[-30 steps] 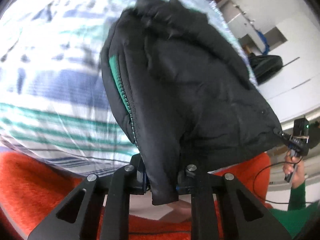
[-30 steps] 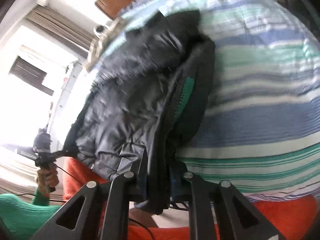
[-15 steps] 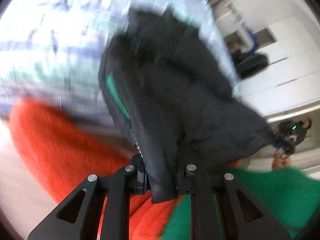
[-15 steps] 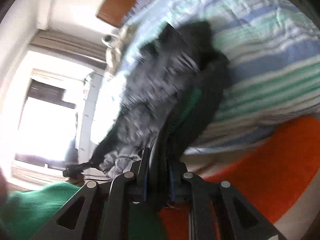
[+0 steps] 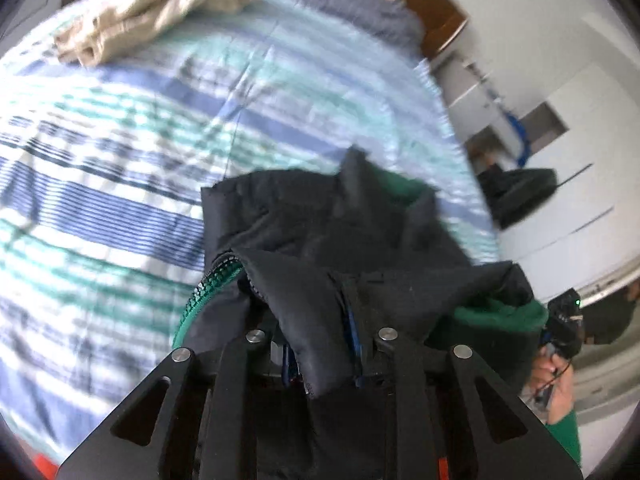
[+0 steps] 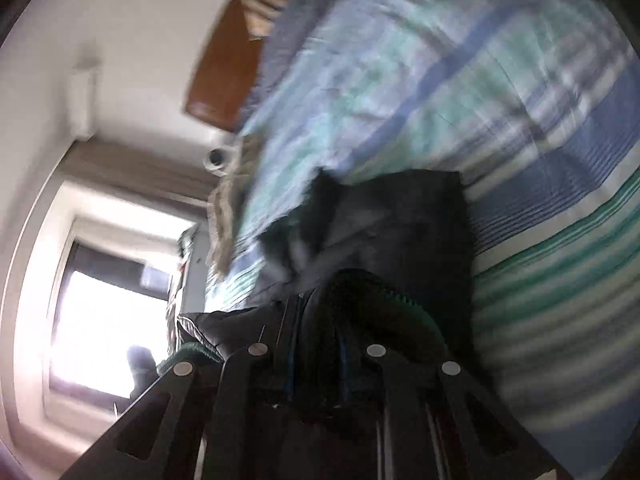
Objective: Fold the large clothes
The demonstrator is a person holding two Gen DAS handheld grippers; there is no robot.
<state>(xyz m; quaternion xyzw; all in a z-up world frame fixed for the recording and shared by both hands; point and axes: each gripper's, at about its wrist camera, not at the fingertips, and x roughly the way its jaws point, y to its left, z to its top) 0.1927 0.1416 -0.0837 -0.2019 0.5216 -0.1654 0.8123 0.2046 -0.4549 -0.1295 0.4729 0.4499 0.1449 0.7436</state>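
Note:
A black padded jacket (image 5: 344,240) with green lining and a green zipper lies bunched on the striped bed. My left gripper (image 5: 320,356) is shut on a black edge of the jacket, which pokes out between the jaws. My right gripper (image 6: 316,364) is shut on another part of the jacket (image 6: 392,232), near the green zipper; its fingertips are buried in dark cloth. The right gripper also shows at the right edge of the left wrist view (image 5: 564,320), held in a hand with a green sleeve. Both views are blurred.
The bed has a blue, green and white striped cover (image 5: 120,152). Beige folded clothes (image 5: 148,4) lie at its far end by a wooden headboard (image 5: 436,20). White cupboards (image 5: 580,140) and a dark bag (image 5: 520,196) stand to the right. A bright window (image 6: 104,320) is to the left.
Both grippers have swung up and forward over the bed with the jacket. The orange blanket has dropped out of view, and the jacket now lies bunched and folded over in front of the jaws.

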